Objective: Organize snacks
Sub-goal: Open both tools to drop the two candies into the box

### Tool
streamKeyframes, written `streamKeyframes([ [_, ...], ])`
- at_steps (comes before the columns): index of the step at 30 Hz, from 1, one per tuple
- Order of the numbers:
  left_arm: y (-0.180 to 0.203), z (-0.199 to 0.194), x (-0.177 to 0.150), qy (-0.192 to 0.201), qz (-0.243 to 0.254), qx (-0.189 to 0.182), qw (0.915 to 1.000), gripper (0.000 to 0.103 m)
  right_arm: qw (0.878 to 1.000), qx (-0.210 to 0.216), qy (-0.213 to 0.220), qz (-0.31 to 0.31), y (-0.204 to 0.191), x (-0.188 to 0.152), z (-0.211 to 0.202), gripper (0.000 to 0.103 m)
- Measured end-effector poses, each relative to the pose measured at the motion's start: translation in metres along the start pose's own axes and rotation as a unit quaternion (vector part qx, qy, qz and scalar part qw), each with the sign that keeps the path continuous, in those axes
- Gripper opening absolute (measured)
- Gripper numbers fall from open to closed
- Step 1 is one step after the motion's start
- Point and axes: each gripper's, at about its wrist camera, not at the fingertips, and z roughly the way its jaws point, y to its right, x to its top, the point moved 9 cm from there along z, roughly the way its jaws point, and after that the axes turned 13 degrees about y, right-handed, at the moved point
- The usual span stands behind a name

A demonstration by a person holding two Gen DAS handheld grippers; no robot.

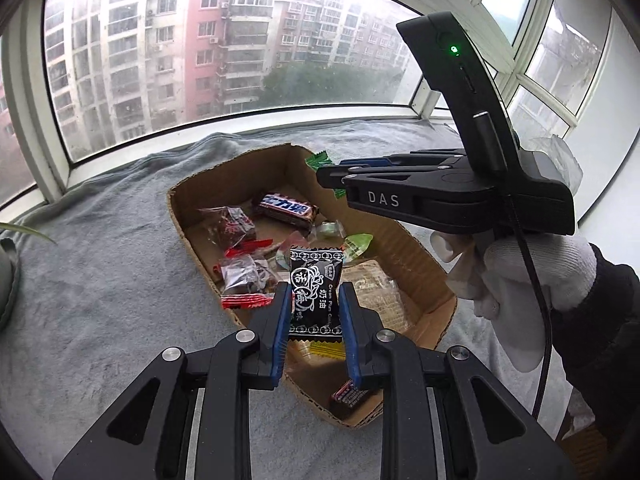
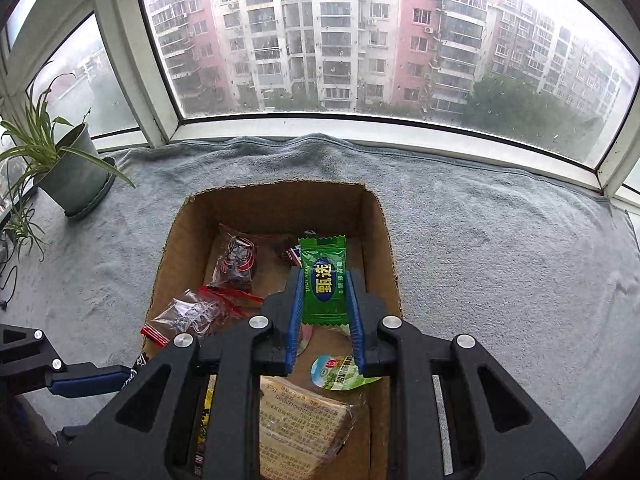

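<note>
Left wrist view: left gripper (image 1: 314, 316) is clamped on a black candy packet (image 1: 316, 294), blue pads pressing its 2 long edges, packet upright, white Chinese print and "Cream Plum" text facing the camera. It is held above the near part of an open cardboard box (image 1: 430, 270) that sits on a grey towel (image 1: 100, 280) by the window (image 1: 224, 52). Inside the box: a dark chocolate bar (image 1: 286, 210) near the far end, 2 clear packets with red seals (image 1: 230, 224) (image 1: 244, 276) on the left, a light green wrapper (image 1: 358, 245) right of centre, a flat tan biscuit pack (image 1: 376, 284) behind the held candy, a yellow wrapper edge (image 1: 324, 349) just under it. The right gripper (image 1: 332, 178) enters from the right over the box's far right side, held by a white-gloved hand (image 1: 520, 276); a green wrapper (image 1: 318, 159) shows at its tip, grip not clear from this side.

Right wrist view: the right gripper (image 2: 325, 292) is closed on a green candy packet (image 2: 323, 280), pads on both long sides, packet upright above the middle of the cardboard box (image 2: 380, 220). Below it lie the biscuit pack (image 2: 304, 428), a pale green round-label sachet (image 2: 340, 372), and the red-sealed packets (image 2: 236, 260) (image 2: 188, 314) to the left. Left gripper's blue finger (image 2: 86, 384) pokes in at lower left, beside the box's near left corner. Potted plant (image 2: 70, 172) stands on the towel (image 2: 500, 260), far left, well apart from the box.
</note>
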Motion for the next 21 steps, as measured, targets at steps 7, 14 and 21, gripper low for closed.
streamKeyframes([
  [7,0.014,0.005,-0.002,-0.006,0.007,-0.012,0.9999,0.022,1.000,0.000,-0.004,0.003,0.000,-0.002,0.005,0.022],
  [14,0.023,0.003,-0.003,-0.008,0.010,-0.018,0.9998,0.026,1.000,-0.004,-0.003,0.004,0.001,-0.003,0.005,0.029],
  [21,0.025,0.000,-0.002,-0.004,0.009,-0.017,0.9998,0.040,1.000,-0.011,0.009,0.000,-0.004,0.003,-0.005,0.069],
])
